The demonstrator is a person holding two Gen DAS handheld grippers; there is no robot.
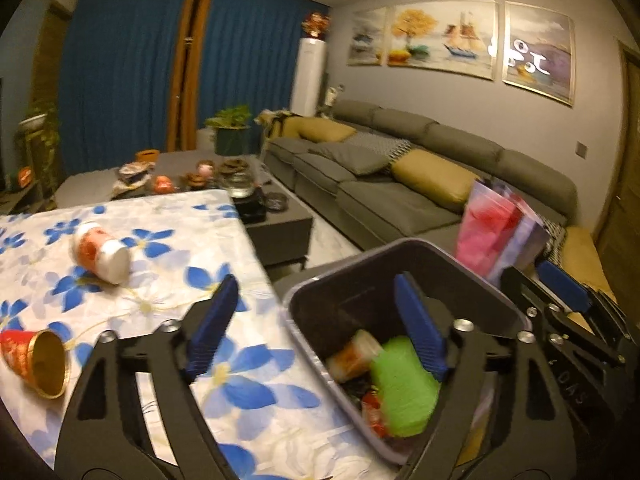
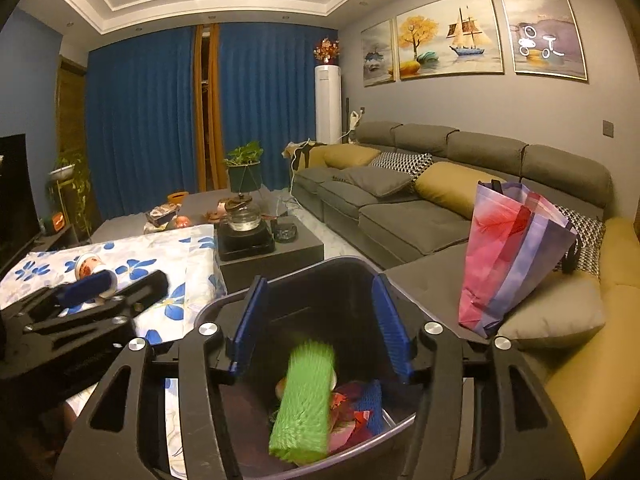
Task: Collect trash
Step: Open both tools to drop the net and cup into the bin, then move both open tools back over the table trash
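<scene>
1. Trash bin (image 1: 400, 280), dark and grey-rimmed, stands in the left wrist view just beside the edge of the table (image 1: 168, 256), which has a blue-flower cloth. Inside the bin lie a green foam net (image 1: 404, 384), blurred, an orange-white cup (image 1: 354, 354) and some red scraps.
2. In the same view, the left gripper (image 1: 316, 320) has its jaws wide apart with nothing between them; one finger is over the cloth, the other over the bin.
3. On the cloth, a paper cup (image 1: 102, 250) lies on its side, and a red-gold cup (image 1: 36, 362) lies near the left edge.
4. In the right wrist view, the right gripper (image 2: 320, 320) is above the bin (image 2: 320, 276). Its jaws stand apart and touch nothing.
5. The green foam net (image 2: 304, 400) appears blurred below these jaws, inside the bin, over red and blue scraps.
6. A pink-purple bag (image 2: 508, 256) stands on the grey sofa (image 2: 420, 224) to the right.
</scene>
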